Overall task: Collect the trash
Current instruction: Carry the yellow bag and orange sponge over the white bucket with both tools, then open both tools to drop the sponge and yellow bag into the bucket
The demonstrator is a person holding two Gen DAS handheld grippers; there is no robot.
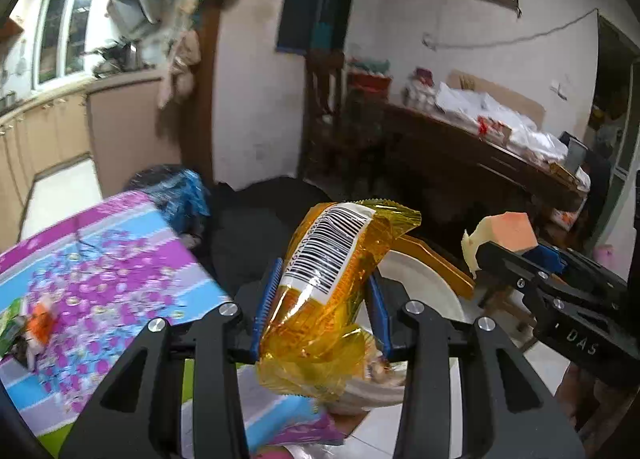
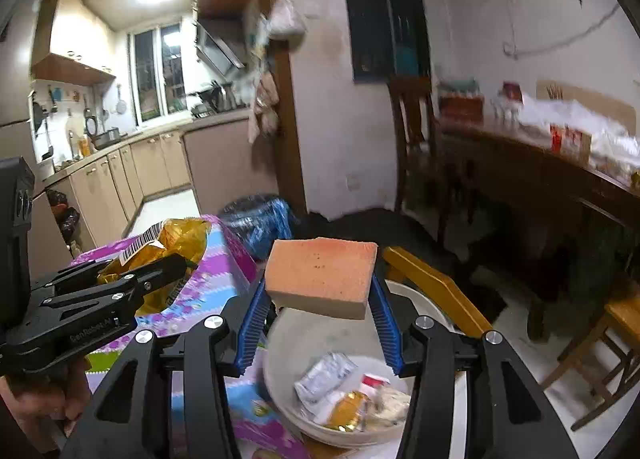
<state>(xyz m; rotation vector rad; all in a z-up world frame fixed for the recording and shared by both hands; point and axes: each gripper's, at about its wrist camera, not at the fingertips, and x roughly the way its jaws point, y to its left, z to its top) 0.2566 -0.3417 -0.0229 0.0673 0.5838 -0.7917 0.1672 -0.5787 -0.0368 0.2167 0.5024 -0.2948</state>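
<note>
In the left wrist view my left gripper (image 1: 324,275) is shut on a crumpled yellow wrapper (image 1: 320,331) with a barcode label, held between the blue pads (image 1: 266,299). Just behind and below it shows the rim of a white bin (image 1: 424,283). To the right, my right gripper (image 1: 500,247) grips an orange sponge (image 1: 514,229). In the right wrist view the right gripper (image 2: 320,287) is shut on that sponge (image 2: 324,271), directly above the white bin (image 2: 296,339), which holds several wrappers (image 2: 352,395). The left gripper (image 2: 176,263) with the yellow wrapper (image 2: 180,239) is at the left.
A table with a purple and blue flowered cloth (image 1: 100,259) lies to the left, with small scraps (image 1: 24,323) on it. A blue-black bag (image 2: 260,223) sits at its far corner. A yellow wooden frame (image 2: 432,283) stands behind the bin. A dark cluttered sideboard (image 2: 540,179) lines the right wall.
</note>
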